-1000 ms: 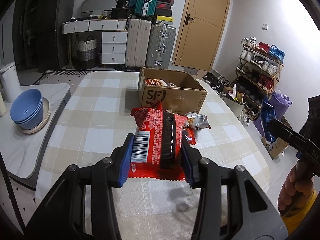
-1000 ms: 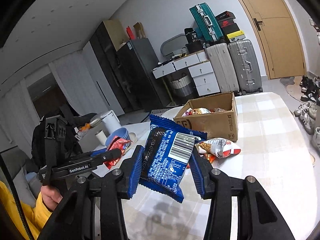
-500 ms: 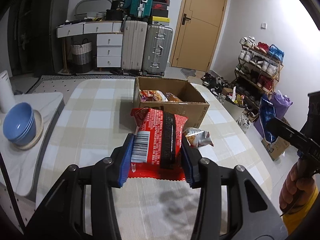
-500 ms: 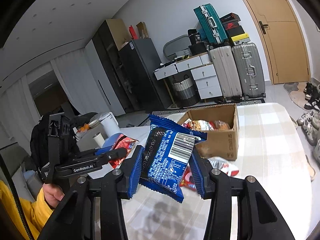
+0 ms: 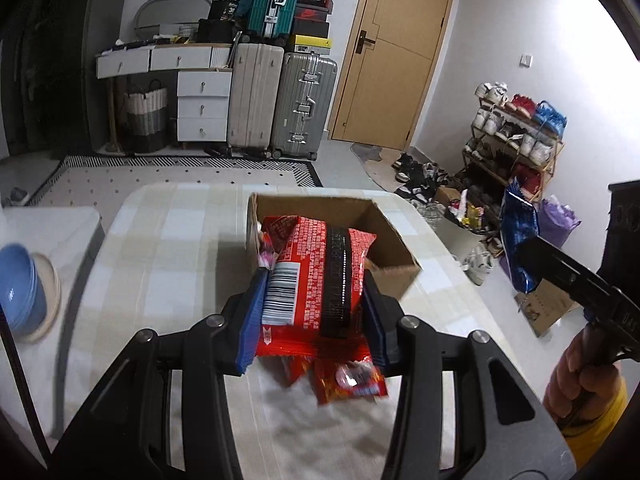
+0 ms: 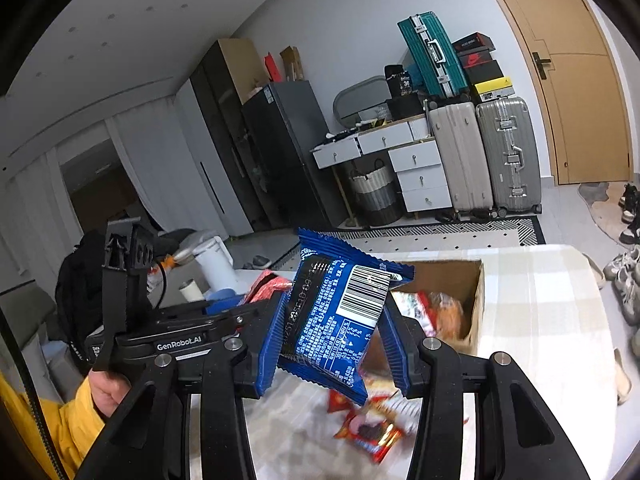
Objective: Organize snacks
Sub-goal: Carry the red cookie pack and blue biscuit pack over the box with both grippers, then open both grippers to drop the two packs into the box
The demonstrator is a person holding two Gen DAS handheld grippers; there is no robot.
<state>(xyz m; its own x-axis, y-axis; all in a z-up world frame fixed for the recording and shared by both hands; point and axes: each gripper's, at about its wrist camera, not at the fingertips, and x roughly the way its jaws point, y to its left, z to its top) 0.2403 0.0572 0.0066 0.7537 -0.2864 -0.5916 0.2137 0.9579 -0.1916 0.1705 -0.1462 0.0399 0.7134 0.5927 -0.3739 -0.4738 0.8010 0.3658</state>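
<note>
Left gripper [image 5: 314, 316]: black plastic arms, blue ribbed pads, silver screw heads at the pivots. Right gripper [image 6: 334, 340]: same build. White "GenRobot.AI" lettering on the left gripper's body. Yellow sleeve [image 6: 70, 428].

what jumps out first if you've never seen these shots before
Two bright snack packets grab the eye: a red packet clamped in the left hand-held gripper and a blue packet clamped in the right hand-held gripper, both held up over the checked table. Just behind them an open cardboard box sits on the table with snacks inside, and loose red wrappers lie below the grippers.
</note>
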